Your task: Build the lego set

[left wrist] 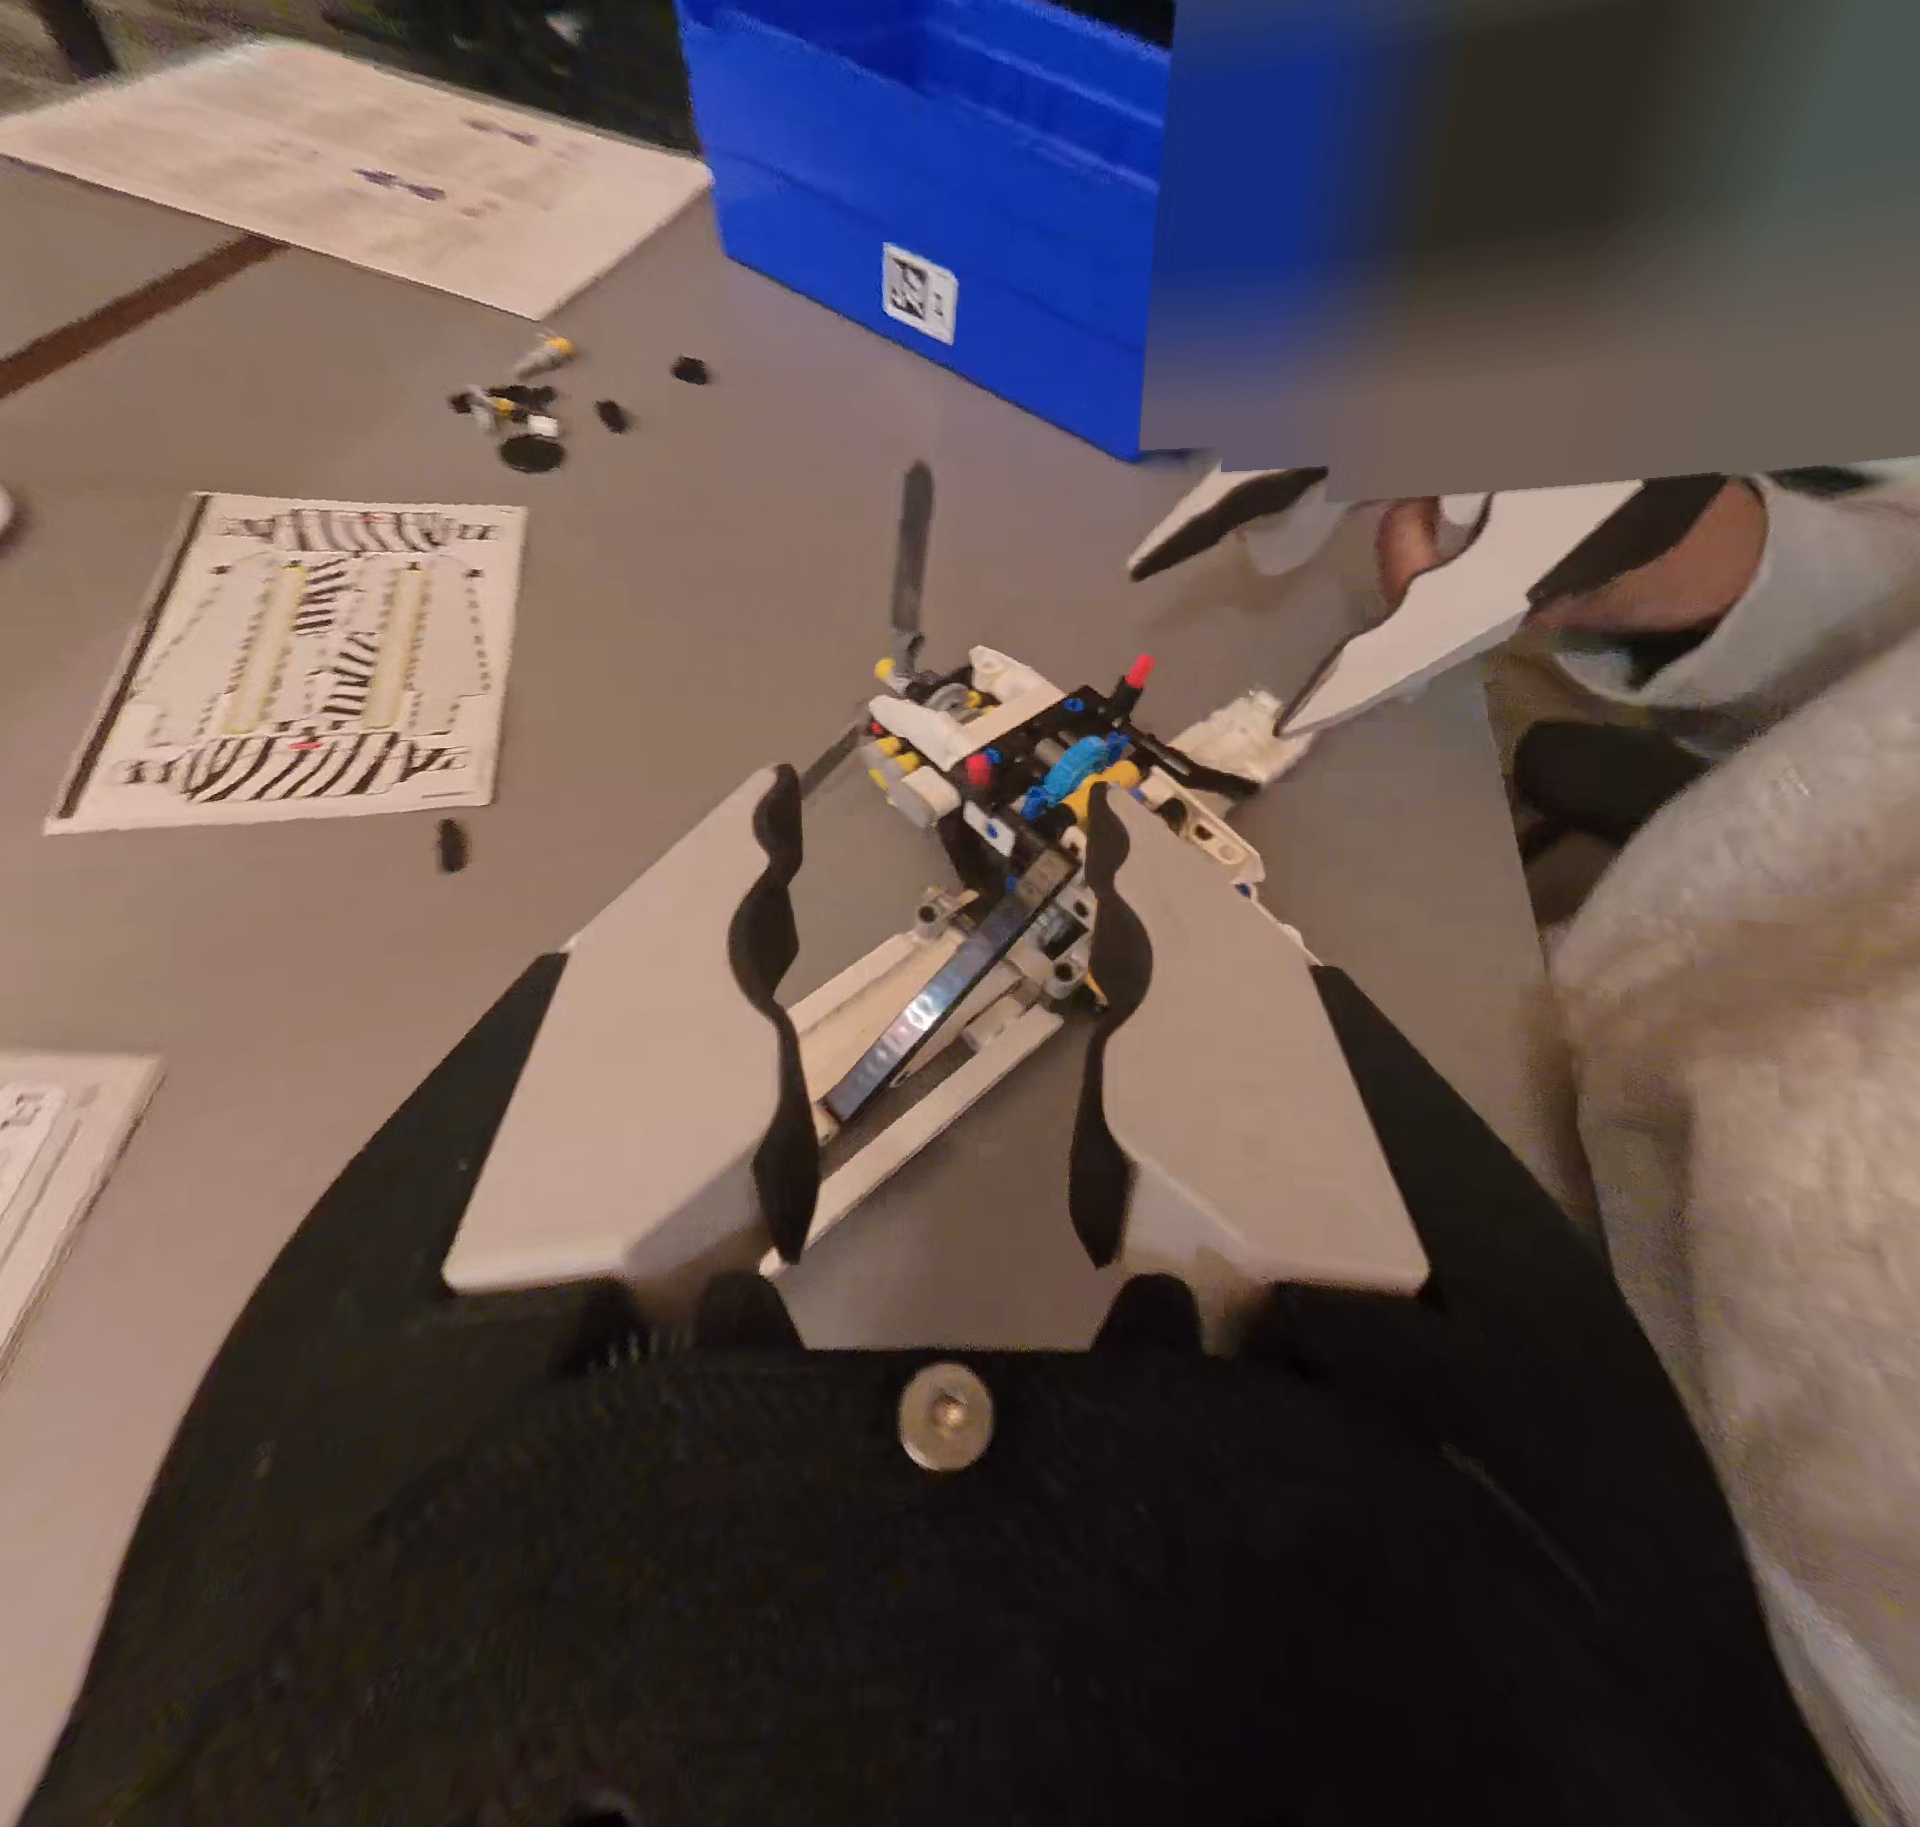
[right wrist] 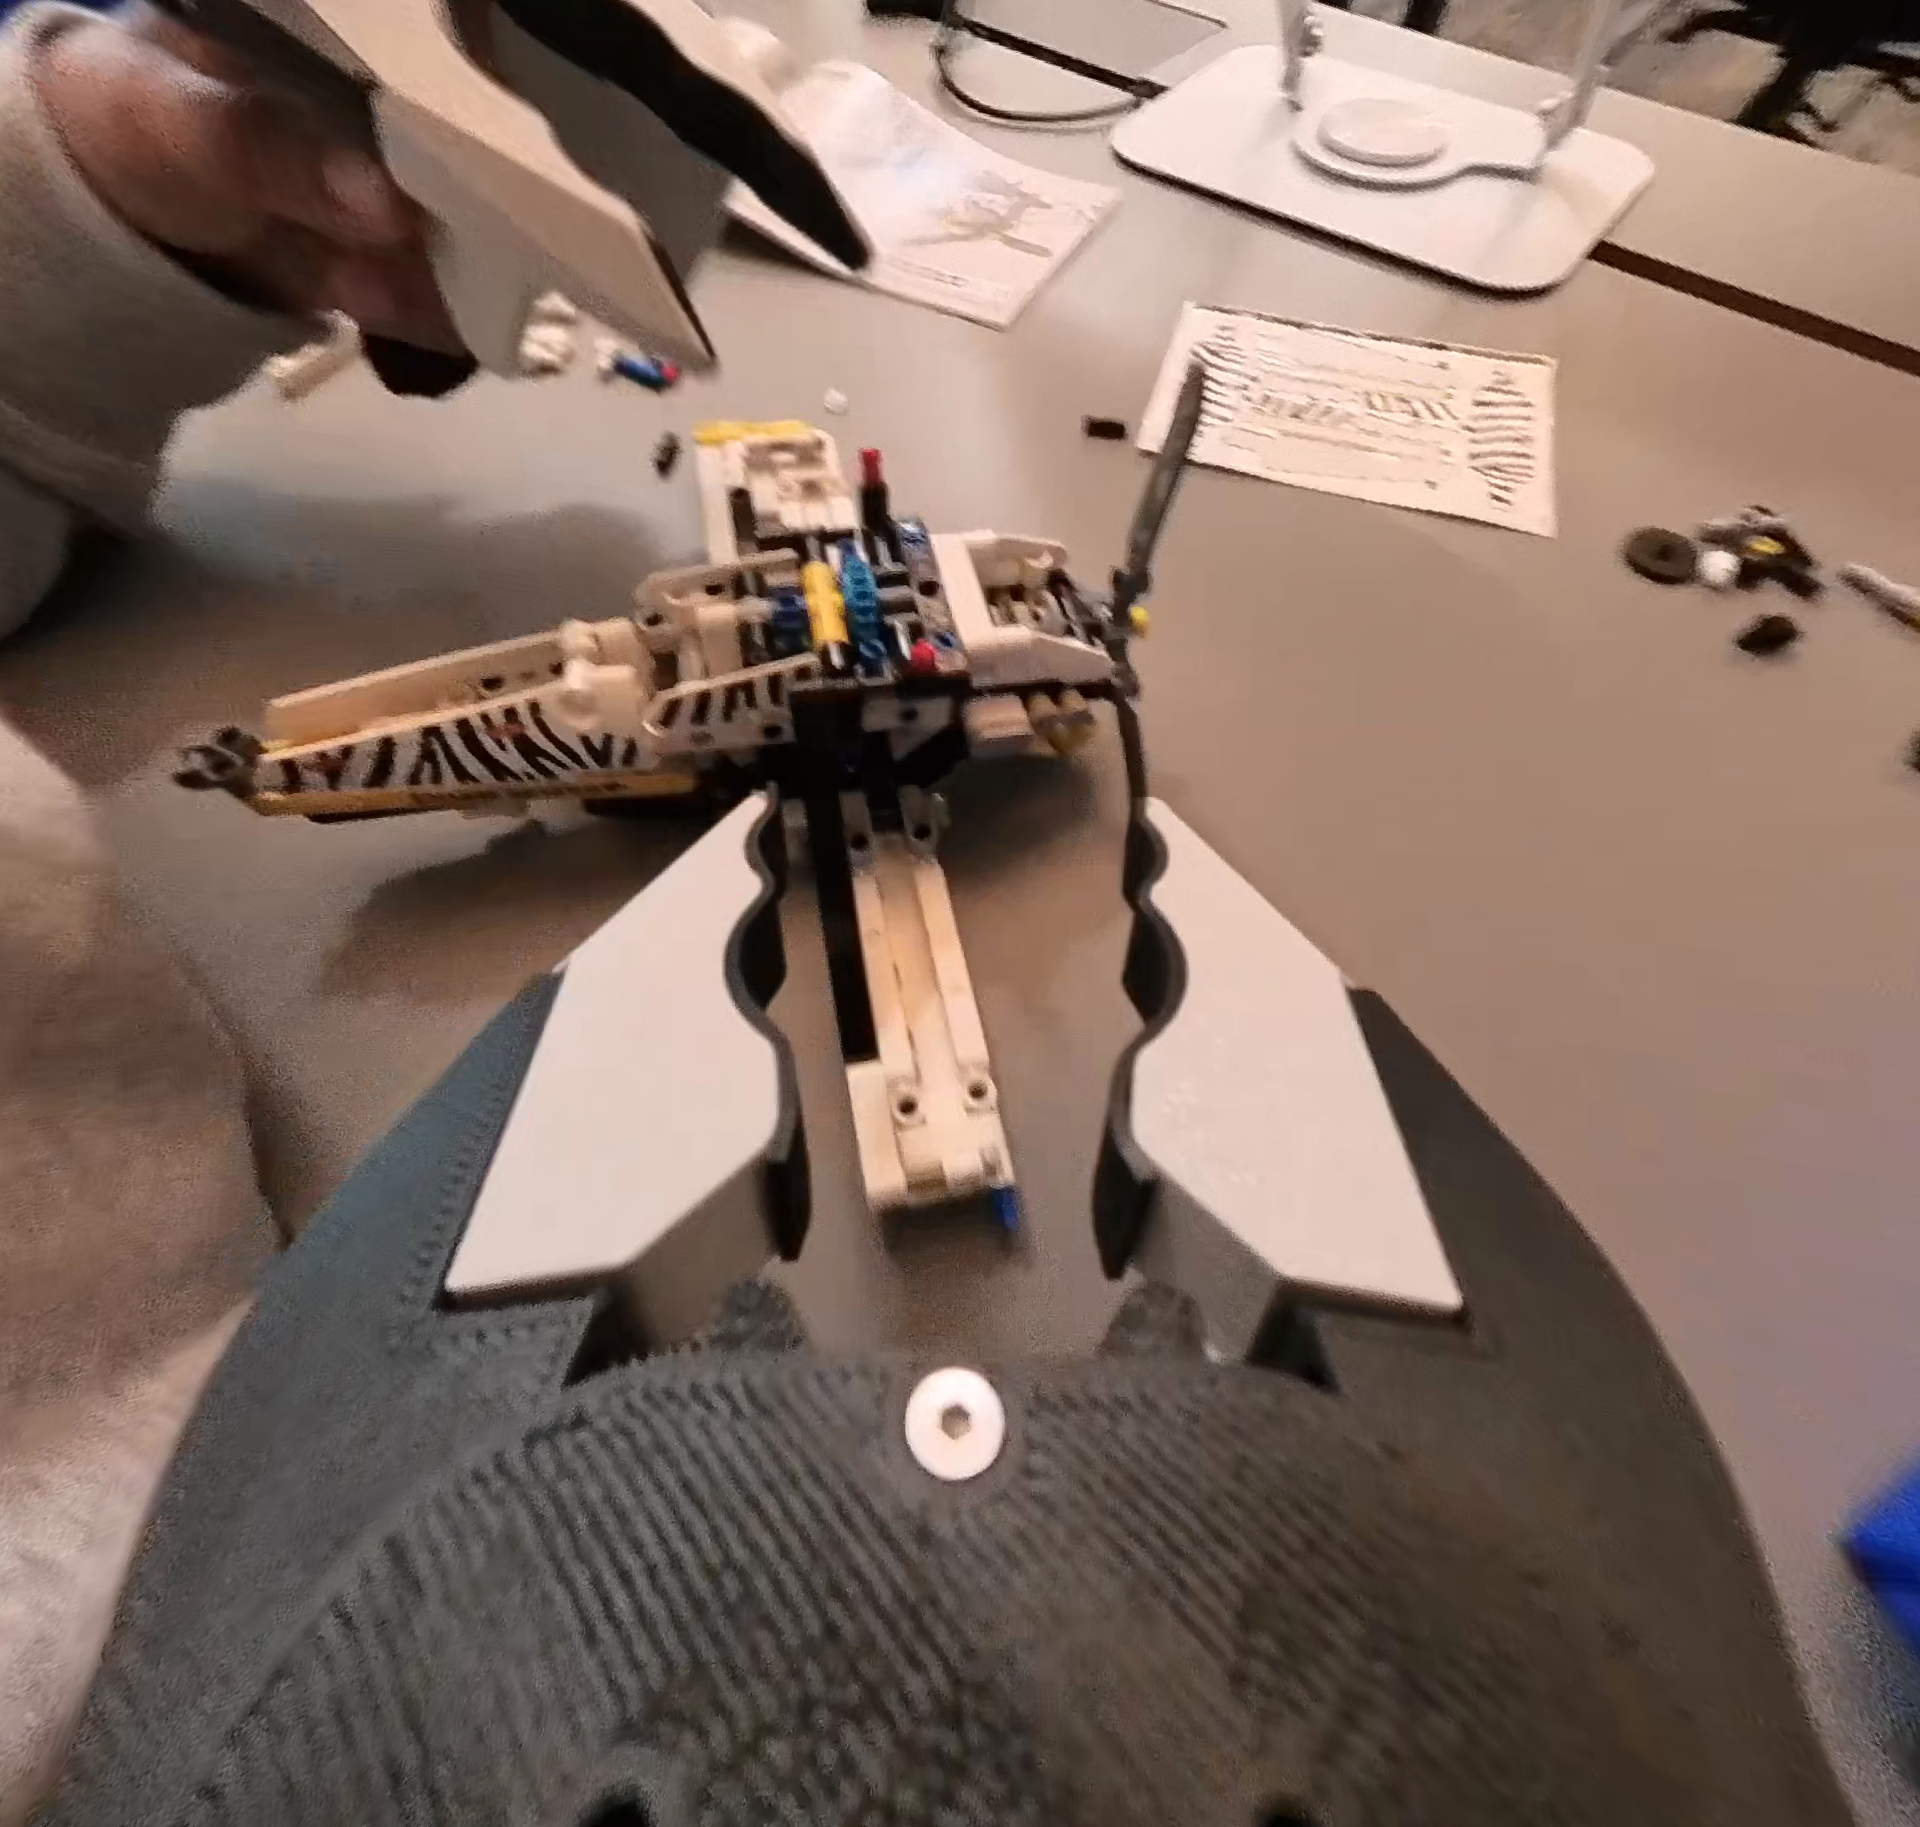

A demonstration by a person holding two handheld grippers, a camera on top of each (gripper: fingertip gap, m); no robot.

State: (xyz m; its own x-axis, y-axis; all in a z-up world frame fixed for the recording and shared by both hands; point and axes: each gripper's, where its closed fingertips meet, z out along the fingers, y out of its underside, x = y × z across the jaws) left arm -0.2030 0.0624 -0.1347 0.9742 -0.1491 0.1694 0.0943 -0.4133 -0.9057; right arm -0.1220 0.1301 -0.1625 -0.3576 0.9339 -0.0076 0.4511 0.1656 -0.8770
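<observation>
The Lego model (left wrist: pixel 1039 749) is a white aircraft with zebra-striped panels, a black frame, blue, yellow and red pins and a dark propeller blade (left wrist: pixel 914 551). It lies on the grey table. My left gripper (left wrist: pixel 940 790) is open and hovers over the model's tail, which shows through the gap between the jaws. My right gripper (right wrist: pixel 951 811) is open, with one white wing (right wrist: pixel 925 988) of the model (right wrist: pixel 831 634) lying between its jaws, which do not grip it. Each gripper also shows in the other's view: the right (left wrist: pixel 1210 650), the left (right wrist: pixel 774 302).
A blue bin (left wrist: pixel 914 188) stands behind the model. A zebra sticker sheet (left wrist: pixel 301 655) (right wrist: pixel 1371 416) and instruction pages (left wrist: pixel 343 167) (right wrist: pixel 966 208) lie flat. Loose small parts (left wrist: pixel 530 406) (right wrist: pixel 1725 562) are scattered. A white stand base (right wrist: pixel 1382 156) is at the back. A person's sleeve (left wrist: pixel 1745 1050) is close on the right.
</observation>
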